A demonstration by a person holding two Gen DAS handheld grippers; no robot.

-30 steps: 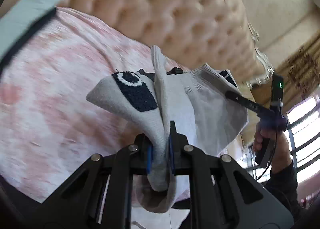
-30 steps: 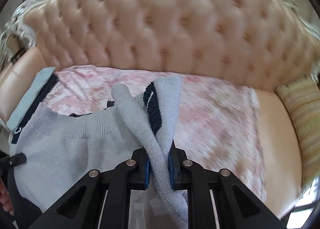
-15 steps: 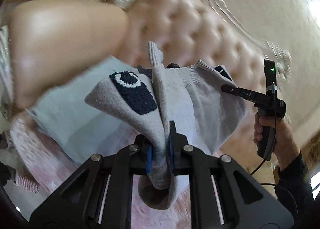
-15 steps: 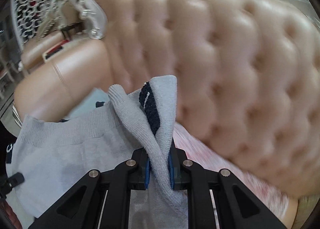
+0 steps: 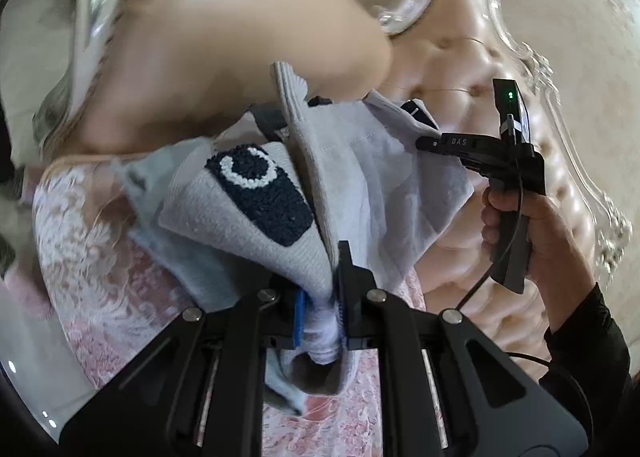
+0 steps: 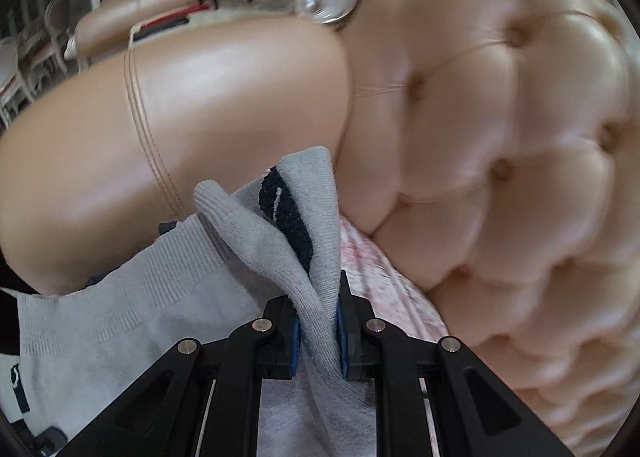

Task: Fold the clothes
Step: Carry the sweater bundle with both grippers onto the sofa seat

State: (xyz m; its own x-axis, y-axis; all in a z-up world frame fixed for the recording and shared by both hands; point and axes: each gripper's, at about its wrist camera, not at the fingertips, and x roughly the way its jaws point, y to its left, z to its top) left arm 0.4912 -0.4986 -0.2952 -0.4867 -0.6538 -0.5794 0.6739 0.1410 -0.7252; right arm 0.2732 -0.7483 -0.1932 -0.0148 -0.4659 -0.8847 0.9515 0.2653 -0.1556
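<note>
Both claws are pinching the grey sweater [image 5: 352, 177] – the left claw [image 5: 322, 309] grips one bunched corner, the right claw [image 6: 318, 321] another. It hangs stretched between them, just ahead of the sofa arm [image 6: 200, 105]

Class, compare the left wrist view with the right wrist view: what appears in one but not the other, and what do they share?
Only the left wrist view shows the person's hand holding the right gripper, and the navy patch with a white ring on the sweater.

Only the right wrist view shows the sweater's ribbed hem spread flat, and furniture in the room behind.

Both show a gripper, left and right, shut on the grey sweater, the peach tufted sofa and its pink lace cover.
</note>
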